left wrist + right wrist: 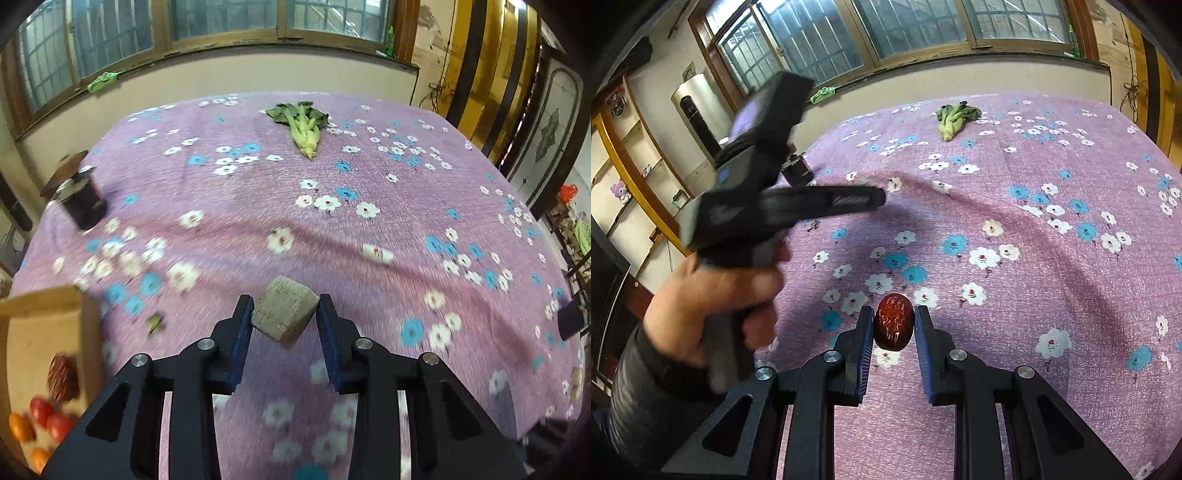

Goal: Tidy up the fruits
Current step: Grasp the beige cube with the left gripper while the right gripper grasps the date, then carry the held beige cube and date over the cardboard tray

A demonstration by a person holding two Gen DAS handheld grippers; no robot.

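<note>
So both grippers are loaded right now. The left gripper (284, 314) has its jaws partly closed on a tan block (283, 316), pinched by the corners and tilted, held above the cloth (369, 229). Not sure what the block is, doesn't look like fruit to me. The right gripper (894, 321) is clamped nearly closed on a wrinkly red date (894, 321), also lifted off the cloth.

The box (48, 332) sits at the left edge of the left view, with another date (62, 376), tomatoes (50, 417) and oranges (22, 428) in it already. So I'd say we're mid-carry, sorting step. Next move is probably swinging the date leftward over the box and opening up. The greens (301, 125) lie far off, a dark jar (83, 199) stands near the left edge.
</note>
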